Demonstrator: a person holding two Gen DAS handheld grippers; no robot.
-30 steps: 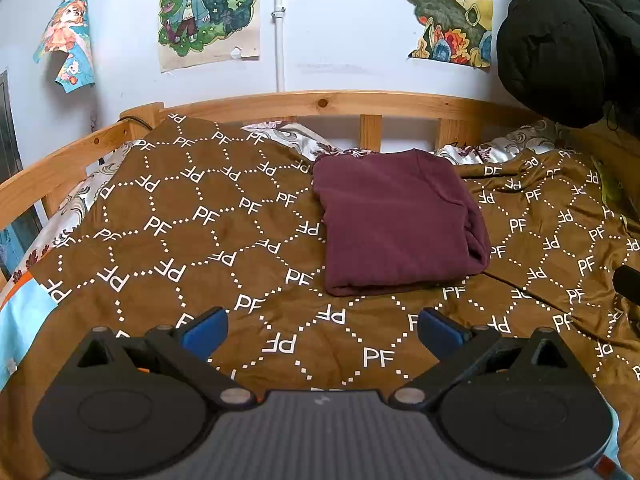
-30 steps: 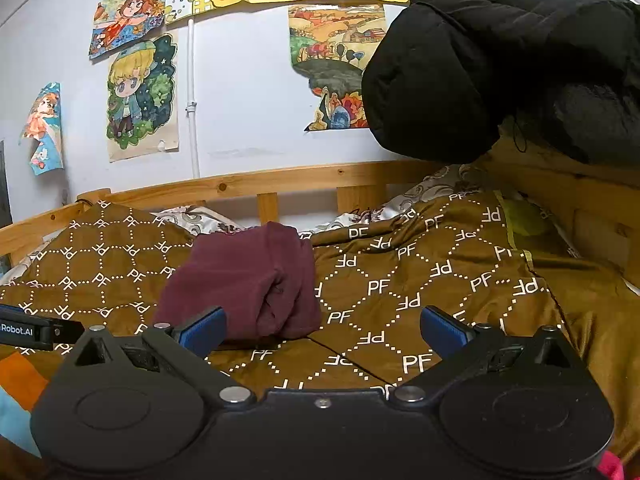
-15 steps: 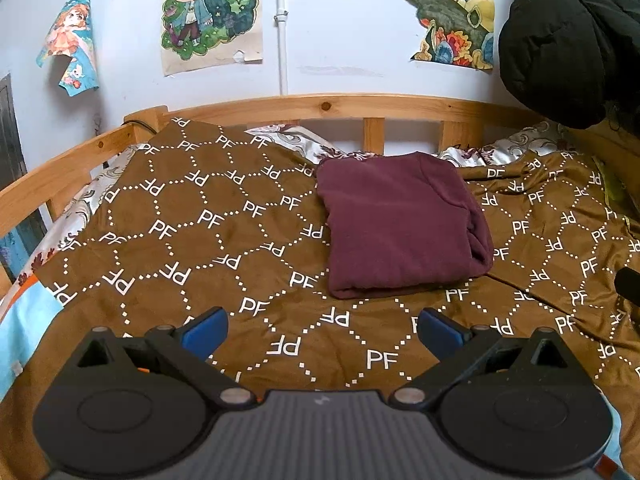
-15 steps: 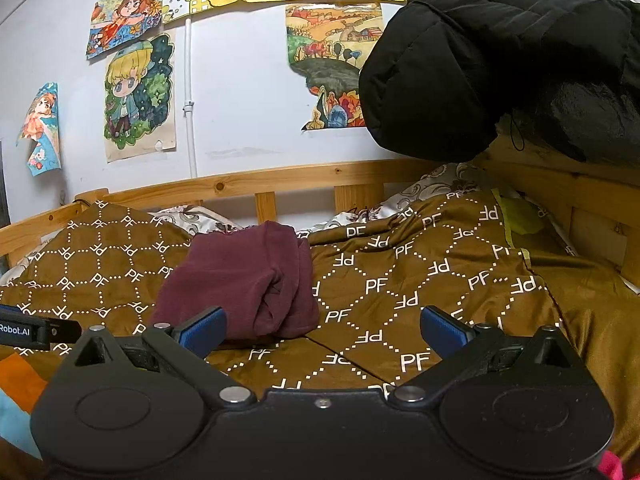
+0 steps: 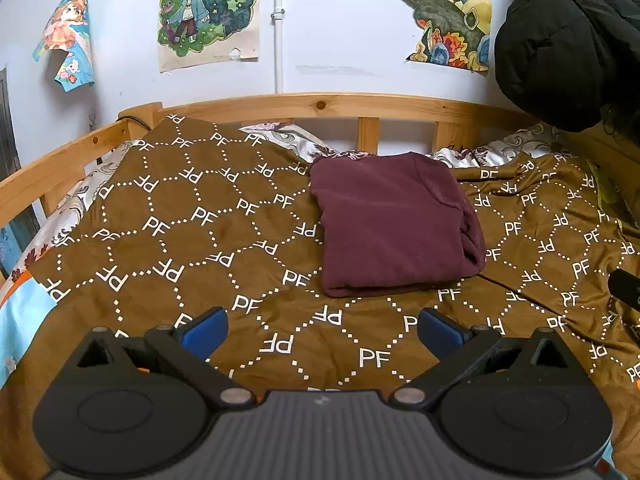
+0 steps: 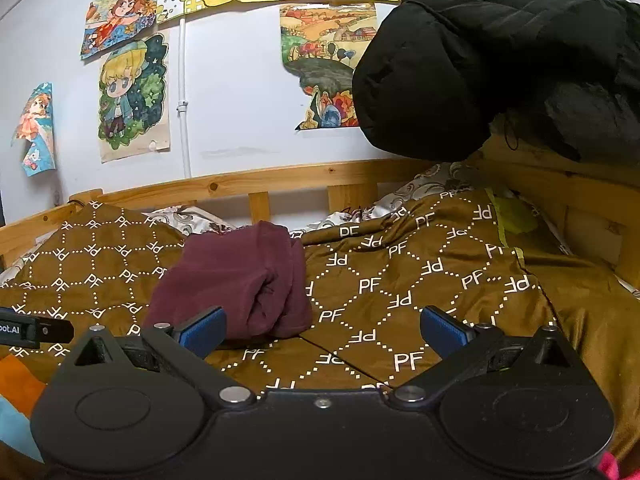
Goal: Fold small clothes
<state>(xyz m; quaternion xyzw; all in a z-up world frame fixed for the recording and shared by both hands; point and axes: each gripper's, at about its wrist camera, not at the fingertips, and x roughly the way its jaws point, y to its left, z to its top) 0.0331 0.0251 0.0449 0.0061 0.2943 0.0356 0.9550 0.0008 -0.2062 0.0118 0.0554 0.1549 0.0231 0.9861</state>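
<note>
A maroon garment [image 5: 392, 224] lies folded into a thick rectangle on the brown patterned bedspread [image 5: 192, 240], near the far rail. My left gripper [image 5: 320, 330] hovers open in front of it, a short way back, with nothing between its blue pads. In the right wrist view the same folded garment [image 6: 240, 280] shows its layered side, ahead and to the left. My right gripper [image 6: 322, 330] is open and empty above the bedspread [image 6: 420, 280]. The tip of the left gripper [image 6: 24, 328] pokes in at the left edge.
A wooden bed rail [image 5: 340, 106] runs along the back and left side. A black puffy jacket [image 6: 500, 60] hangs at the upper right over the bed. Posters [image 5: 208, 12] cover the white wall. Rumpled bedspread folds lie to the right [image 5: 560, 220].
Both grippers have drifted slightly, so the garment sits a touch lower and further right in the views. The garment itself has not moved and both grippers stay open.
</note>
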